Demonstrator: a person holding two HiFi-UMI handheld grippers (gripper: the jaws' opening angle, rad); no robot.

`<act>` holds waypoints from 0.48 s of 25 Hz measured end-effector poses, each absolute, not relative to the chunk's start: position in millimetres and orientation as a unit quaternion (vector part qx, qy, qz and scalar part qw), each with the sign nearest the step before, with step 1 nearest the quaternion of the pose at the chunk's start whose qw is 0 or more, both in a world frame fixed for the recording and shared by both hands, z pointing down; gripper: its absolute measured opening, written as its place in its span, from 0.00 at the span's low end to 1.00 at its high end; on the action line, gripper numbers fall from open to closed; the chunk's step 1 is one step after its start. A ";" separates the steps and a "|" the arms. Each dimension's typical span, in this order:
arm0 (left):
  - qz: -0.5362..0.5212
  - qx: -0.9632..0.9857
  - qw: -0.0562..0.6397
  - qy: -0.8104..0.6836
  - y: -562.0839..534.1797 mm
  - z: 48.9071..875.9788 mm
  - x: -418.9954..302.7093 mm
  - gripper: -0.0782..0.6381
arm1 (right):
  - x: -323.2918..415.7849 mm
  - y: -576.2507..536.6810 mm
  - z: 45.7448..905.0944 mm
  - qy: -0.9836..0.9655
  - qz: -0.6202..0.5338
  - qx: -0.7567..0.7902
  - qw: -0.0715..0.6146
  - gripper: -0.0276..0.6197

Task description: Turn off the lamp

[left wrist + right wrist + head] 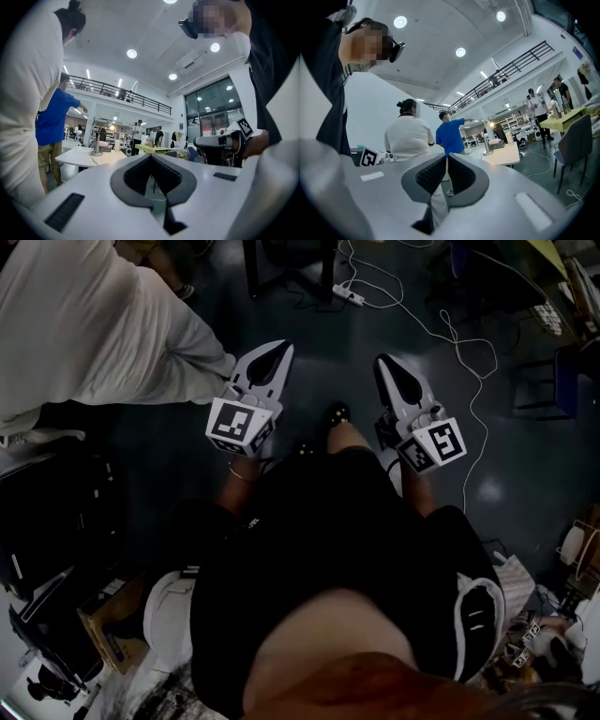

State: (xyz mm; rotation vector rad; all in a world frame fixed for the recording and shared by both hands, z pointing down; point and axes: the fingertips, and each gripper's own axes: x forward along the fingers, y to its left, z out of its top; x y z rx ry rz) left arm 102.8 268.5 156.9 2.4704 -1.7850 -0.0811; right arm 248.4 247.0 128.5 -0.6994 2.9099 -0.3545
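Left gripper (278,351) and right gripper (387,363) clenched, empty; close in steadily on lit lamp (487,140) at mid-right, tips leading.

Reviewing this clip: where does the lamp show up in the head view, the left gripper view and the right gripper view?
Head view: not in it.
Left gripper view: the lamp is left of centre, standing on the white table.
Right gripper view: the lamp is right of centre, on the white table.
Shared landmark: the person in the blue shirt, left of the table in both gripper views.
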 end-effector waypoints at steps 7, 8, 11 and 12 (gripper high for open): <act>-0.015 0.787 0.055 -0.615 258.1 160.4 81.6 0.12 | 235.9 218.8 138.6 0.967 -0.124 -0.216 0.056 0.05; -0.013 0.781 0.056 -0.622 256.5 161.9 75.1 0.12 | 229.9 213.6 137.4 0.968 -0.124 -0.209 0.059 0.05; -0.005 0.767 0.057 -0.639 248.0 165.8 57.4 0.12 | 208.7 196.2 134.2 0.973 -0.123 -0.186 0.066 0.05; -0.004 0.764 0.058 -0.643 244.1 166.8 52.4 0.12 | 202.4 189.7 134.6 0.973 -0.125 -0.181 0.067 0.05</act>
